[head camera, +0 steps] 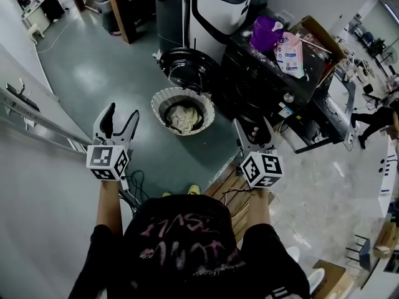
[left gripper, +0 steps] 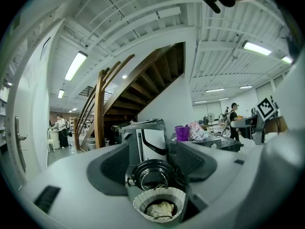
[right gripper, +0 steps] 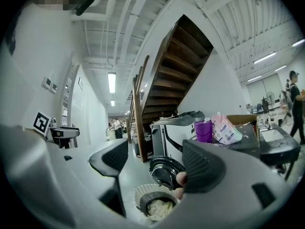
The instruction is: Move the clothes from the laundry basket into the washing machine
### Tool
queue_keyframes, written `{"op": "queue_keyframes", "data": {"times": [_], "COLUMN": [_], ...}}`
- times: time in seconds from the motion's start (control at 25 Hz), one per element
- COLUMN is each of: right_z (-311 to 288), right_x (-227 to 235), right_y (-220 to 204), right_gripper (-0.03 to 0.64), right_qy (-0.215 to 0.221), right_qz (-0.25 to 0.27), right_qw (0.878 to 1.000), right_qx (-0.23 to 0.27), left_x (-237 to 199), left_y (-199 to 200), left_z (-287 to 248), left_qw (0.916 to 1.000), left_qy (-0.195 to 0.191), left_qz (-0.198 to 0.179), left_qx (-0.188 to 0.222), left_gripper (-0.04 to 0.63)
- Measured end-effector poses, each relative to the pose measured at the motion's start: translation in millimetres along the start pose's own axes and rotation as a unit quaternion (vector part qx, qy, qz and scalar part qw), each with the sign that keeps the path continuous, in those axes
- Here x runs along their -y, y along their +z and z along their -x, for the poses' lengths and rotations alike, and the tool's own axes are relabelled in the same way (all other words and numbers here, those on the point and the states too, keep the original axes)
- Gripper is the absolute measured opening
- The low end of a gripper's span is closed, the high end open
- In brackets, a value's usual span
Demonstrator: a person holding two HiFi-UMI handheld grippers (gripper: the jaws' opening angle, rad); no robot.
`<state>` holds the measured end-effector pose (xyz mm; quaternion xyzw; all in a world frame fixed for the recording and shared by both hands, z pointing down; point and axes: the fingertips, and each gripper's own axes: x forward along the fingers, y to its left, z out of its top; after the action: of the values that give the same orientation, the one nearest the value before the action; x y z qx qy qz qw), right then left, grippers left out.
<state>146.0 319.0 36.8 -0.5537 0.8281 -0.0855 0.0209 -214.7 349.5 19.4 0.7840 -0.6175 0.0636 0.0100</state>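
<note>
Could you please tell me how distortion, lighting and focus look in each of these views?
Head view: barrel distortion bends the floor edges; laundry basket sharp, evenly lit. Left gripper view: circular fisheye, dark corners, ceiling lights glaring, left gripper blurred up close. Right gripper view: same fisheye; right gripper out of focus, staircase underside dark.

A glossy grey-green floor [head camera: 87,73] fills the upper left of the head view. At lower right it gives way to pale marbled tiles [head camera: 324,198], and at upper right a dark desk [head camera: 262,80] carries a purple tub [head camera: 266,33], a pink packet [head camera: 290,53] and a cardboard box [head camera: 321,36]. In the gripper views a wooden staircase [left gripper: 147,80] with a curved wooden handrail [left gripper: 99,109] climbs toward the upper right between plain white walls [right gripper: 90,118], under a white ribbed ceiling [left gripper: 157,13] lit by long tube lights [left gripper: 76,65]. A person [left gripper: 61,129] stands far back at the left edge.
</note>
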Motion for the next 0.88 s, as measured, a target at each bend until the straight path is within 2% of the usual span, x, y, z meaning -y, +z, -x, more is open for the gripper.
{"op": "queue_keyframes", "data": {"times": [0.28,0.52,0.68,0.88], "right_z": [-7,-18,-31,-59], "right_x": [26,38,39,45], "right_y": [-1,-4,-11,-18], "right_gripper": [0.360,0.359,0.359,0.359], "right_qy": [-0.003,0.002,0.006,0.001], "right_qz": [-0.005,-0.006,-0.013,-0.008], "right_qw": [1.000,1.000,1.000,1.000], "right_qx": [0.006,0.000,-0.003,-0.004], "left_x": [5,17,10,-1], "left_y": [-7,-5,-7,-12], "left_z": [-7,-25,-39,-72], "left_qw": [0.9997,0.9998,0.9998,0.9999], "left_qy": [0.019,0.009,0.010,0.000], "left_qz": [0.013,0.005,0.016,0.012], "left_qx": [-0.010,-0.015,-0.011,-0.007], "left_gripper": [0.310,0.310,0.310,0.310]}}
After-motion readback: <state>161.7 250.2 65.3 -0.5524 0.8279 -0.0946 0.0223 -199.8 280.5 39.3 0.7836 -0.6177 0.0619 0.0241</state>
